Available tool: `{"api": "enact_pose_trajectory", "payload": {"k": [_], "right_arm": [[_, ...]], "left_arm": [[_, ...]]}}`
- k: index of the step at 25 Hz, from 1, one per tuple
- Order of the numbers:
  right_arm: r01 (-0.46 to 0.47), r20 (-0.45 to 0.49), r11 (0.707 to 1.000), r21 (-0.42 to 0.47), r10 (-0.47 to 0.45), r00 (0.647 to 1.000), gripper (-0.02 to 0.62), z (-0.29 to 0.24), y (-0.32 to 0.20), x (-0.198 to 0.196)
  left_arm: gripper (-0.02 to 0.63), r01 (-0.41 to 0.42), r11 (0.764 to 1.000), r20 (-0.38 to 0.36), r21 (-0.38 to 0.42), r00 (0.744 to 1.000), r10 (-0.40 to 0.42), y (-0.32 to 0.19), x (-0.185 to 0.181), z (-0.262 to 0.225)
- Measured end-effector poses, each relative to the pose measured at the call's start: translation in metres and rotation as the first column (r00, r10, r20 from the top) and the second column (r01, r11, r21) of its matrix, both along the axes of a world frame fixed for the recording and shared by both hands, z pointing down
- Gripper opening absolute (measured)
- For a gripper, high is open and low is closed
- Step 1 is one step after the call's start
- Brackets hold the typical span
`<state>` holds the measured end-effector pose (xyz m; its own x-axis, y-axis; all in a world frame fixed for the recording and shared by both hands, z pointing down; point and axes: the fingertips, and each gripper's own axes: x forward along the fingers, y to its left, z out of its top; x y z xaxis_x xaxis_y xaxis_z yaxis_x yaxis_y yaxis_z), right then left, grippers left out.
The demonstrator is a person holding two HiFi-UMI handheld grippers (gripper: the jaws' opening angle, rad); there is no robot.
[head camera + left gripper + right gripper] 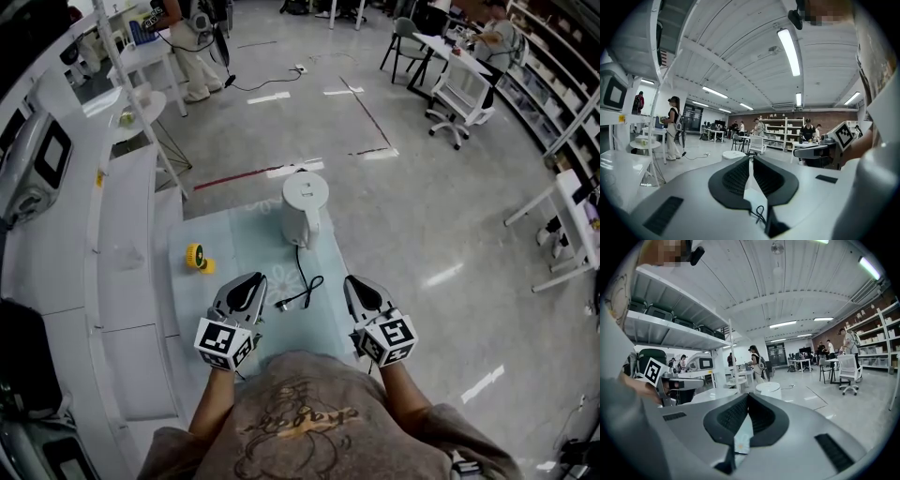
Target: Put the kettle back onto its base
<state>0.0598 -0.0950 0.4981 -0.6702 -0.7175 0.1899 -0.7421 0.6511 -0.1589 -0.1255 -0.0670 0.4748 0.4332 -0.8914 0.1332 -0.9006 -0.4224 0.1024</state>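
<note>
Kettle [306,202] upright near table [234,255] far edge, cord [302,294] nearer.

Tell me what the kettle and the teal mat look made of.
The kettle looks like plastic: smooth matte white, soft sheen, no metallic glare. The teal mat is probably a thin vinyl or rubbery sheet: flat, faintly printed; hard to confirm.
</note>
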Motion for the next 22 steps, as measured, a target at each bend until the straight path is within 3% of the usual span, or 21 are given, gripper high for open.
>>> {"api": "enact_pose_trajectory", "payload": {"k": [9,22], "right_arm": [[-0.003,0.007,1.0,-0.007,0.003,1.0,0.0,0.01,0.0,-0.003],[0.028,0.001,1.0,-0.013,-0.028,1.0,-0.002,0.009,-0.002,-0.005]], "left_arm": [[0.021,0.017,0.998,-0.049,-0.067,0.999,-0.02,0.0,0.001,0.023],[0.021,0.055,0.996,-0.113,-0.077,0.991,-0.064,-0.002,-0.008,0.018]]}}
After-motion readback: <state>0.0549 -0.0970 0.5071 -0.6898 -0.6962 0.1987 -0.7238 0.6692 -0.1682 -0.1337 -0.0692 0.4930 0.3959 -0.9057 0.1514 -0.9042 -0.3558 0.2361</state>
